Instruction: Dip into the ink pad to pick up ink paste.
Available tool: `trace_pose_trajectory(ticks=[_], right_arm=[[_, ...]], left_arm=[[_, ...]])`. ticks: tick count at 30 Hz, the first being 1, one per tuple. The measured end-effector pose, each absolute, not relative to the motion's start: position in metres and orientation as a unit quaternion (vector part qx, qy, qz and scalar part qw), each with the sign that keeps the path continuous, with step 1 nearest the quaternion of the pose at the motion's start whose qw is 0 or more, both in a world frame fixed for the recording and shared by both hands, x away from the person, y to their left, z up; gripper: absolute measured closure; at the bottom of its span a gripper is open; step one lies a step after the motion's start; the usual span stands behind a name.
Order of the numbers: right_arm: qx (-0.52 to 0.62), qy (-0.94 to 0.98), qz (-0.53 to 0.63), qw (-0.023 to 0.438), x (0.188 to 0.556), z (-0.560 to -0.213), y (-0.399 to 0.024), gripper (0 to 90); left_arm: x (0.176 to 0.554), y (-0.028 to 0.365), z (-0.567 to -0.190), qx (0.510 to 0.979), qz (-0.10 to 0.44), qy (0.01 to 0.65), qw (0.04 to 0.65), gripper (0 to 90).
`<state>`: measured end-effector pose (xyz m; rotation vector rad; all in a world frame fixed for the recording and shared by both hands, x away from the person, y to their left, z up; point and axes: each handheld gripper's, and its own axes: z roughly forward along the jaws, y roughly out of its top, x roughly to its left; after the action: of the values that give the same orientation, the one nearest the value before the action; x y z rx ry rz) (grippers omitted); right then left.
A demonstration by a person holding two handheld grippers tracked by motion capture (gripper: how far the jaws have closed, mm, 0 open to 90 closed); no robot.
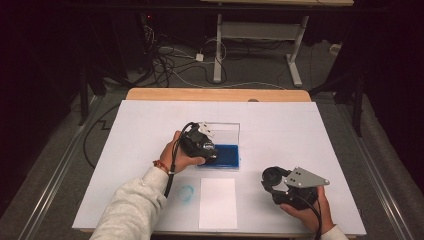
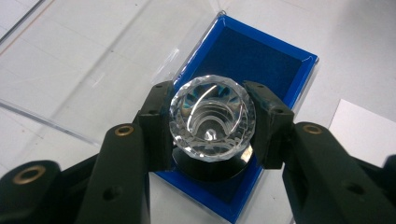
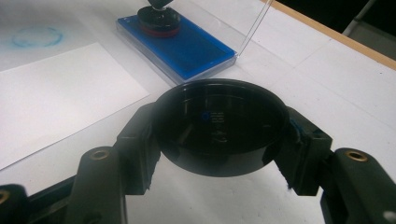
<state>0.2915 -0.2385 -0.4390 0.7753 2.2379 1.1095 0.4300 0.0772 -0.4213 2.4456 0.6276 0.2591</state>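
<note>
A round stamp with a clear faceted knob (image 2: 212,116) and a black base (image 2: 212,169) stands on the blue ink pad (image 2: 254,58). My left gripper (image 2: 212,133) is shut on the knob, its jaws pressing on both sides. From the high view the left gripper (image 1: 210,154) sits over the pad's (image 1: 227,156) left end. My right gripper (image 3: 219,144) is shut on a black round cap (image 3: 219,119), held just above the table at the front right (image 1: 273,178). In the right gripper view the stamp (image 3: 159,21) shows far off on the pad (image 3: 191,46).
The pad's clear hinged lid (image 1: 227,131) stands open behind it. A white sheet of paper (image 1: 218,202) lies near the front edge, with a faint blue ring mark (image 1: 186,193) on the table cover to its left. The wooden table edge (image 1: 215,95) runs along the back.
</note>
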Motion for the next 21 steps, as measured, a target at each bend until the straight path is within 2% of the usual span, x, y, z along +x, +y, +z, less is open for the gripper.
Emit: trace_pose_trajectory(ticks=[21], right_arm=[[0.287, 0.825, 0.411, 0.262, 0.2911, -0.4383, -0.2395, 38.6]], left_arm=[[0.4301, 0.076, -0.4218, 0.919, 0.101, 0.241, 0.296, 54.6]])
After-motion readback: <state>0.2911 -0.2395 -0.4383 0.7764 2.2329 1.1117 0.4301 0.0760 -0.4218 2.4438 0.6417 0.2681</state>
